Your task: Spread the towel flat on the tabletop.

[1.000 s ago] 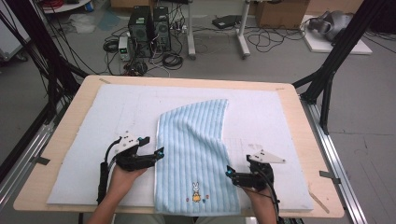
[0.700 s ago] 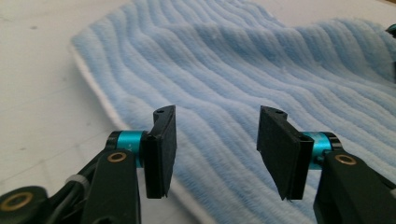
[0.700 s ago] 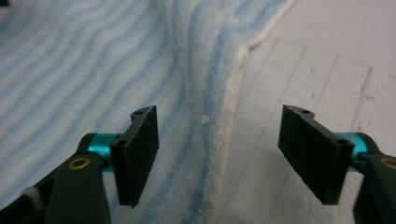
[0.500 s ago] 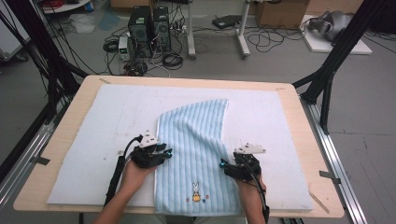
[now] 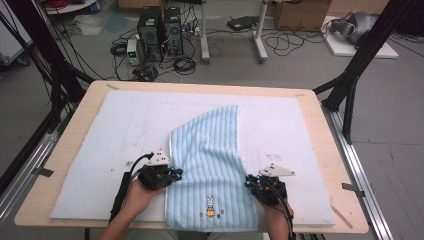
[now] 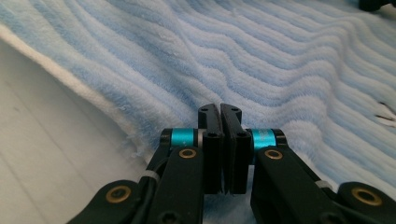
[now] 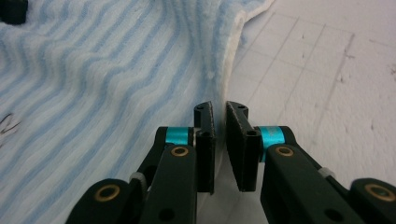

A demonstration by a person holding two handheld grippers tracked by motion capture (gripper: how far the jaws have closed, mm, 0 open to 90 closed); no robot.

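- At the towel's (image 5: 210,165) left edge, the left gripper (image 5: 172,176) has just been closing; in the left gripper view its jaws are pressed almost flat together on the towel's rim (image 6: 140,135), with the blue pile bunched right at the tips.
- At the towel's right edge, the right gripper (image 5: 248,182) has just been closing too; in the right gripper view its jaws stand a narrow slit apart, with the towel's white hem (image 7: 219,107) running into the gap. Whether the pads truly press the cloth there I cannot tell.
- Each gripper carries a grey three-cornered plate on top and is held by one of the person's hands, which come in from the towel's near end.
- Between the two grippers, the towel lies blue-and-white striped, its near end wide and its far end narrowing to a folded point.
- Near the towel's front hem sits a small rabbit picture (image 5: 210,206).
- Under the towel lies a white mat (image 5: 100,135), spread over the wooden table (image 5: 310,100).
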